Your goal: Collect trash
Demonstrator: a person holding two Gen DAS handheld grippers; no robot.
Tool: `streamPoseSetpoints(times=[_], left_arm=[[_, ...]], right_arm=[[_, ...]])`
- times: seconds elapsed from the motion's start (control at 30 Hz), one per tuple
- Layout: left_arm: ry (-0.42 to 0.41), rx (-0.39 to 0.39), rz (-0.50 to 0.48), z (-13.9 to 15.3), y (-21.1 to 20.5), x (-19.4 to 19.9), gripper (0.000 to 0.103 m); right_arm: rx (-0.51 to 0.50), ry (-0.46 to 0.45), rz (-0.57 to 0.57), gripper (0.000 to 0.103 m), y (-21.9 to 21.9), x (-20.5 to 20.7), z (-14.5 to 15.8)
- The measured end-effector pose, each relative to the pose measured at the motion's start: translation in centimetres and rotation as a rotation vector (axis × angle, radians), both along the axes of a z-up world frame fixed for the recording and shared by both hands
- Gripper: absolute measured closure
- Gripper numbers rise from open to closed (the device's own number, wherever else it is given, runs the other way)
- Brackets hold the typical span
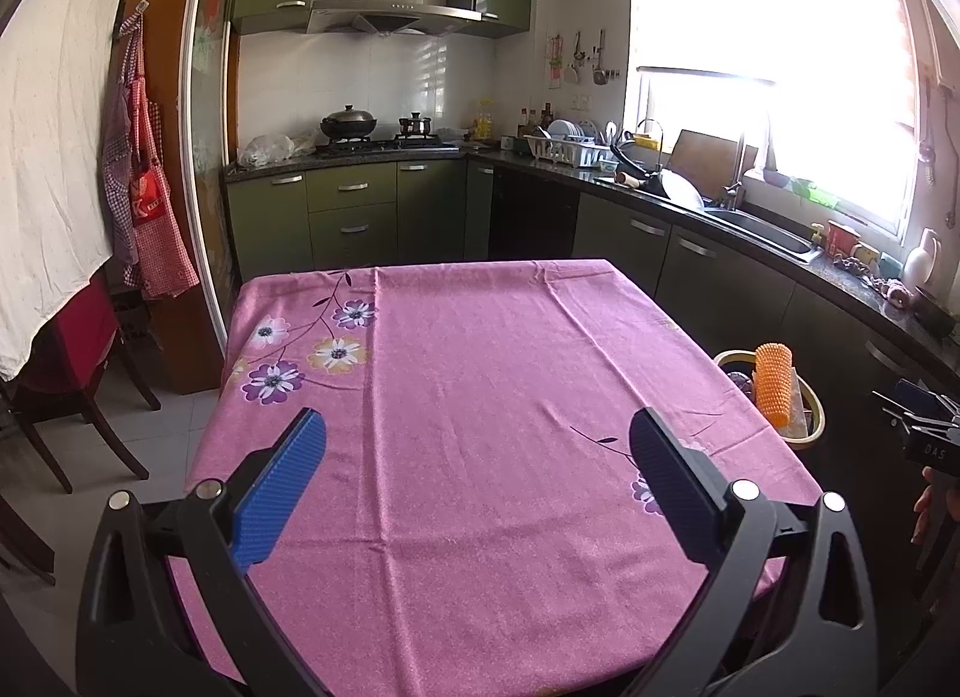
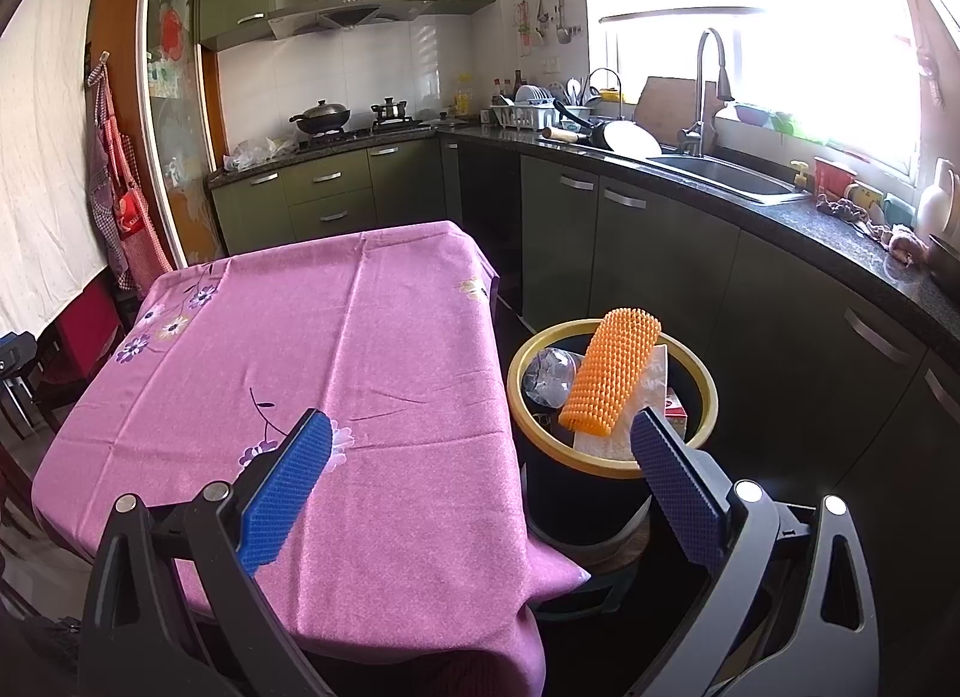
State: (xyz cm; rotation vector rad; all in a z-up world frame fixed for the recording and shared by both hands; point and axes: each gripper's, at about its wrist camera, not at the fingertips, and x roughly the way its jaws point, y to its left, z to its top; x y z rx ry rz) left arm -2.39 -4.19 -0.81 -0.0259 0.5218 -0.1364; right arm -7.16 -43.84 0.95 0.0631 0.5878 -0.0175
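My left gripper (image 1: 477, 445) hangs over the pink-clothed worktop (image 1: 480, 373), fingers spread wide and empty. My right gripper (image 2: 480, 448) is released too, straddling the worktop's edge; the orange spiky roll (image 2: 609, 376) lies in the bin (image 2: 708, 391), just beyond my right finger (image 2: 675, 472).

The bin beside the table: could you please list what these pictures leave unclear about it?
- Bin depth, right wrist view: hidden under the orange roll, clear plastic and carton.
- Bin body, left wrist view: hidden behind the tablecloth.
- Carton print: too small.
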Motion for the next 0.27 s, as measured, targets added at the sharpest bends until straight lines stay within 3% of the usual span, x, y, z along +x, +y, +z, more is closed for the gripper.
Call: streamPoseSetpoints(times=[0.27], left_arm=[[0.044, -0.008, -0.003, -0.8, 0.2, 1.3, 0.007]], right_arm=[[-0.009, 0.018, 0.006, 0.005, 0.2, 0.9, -0.4]])
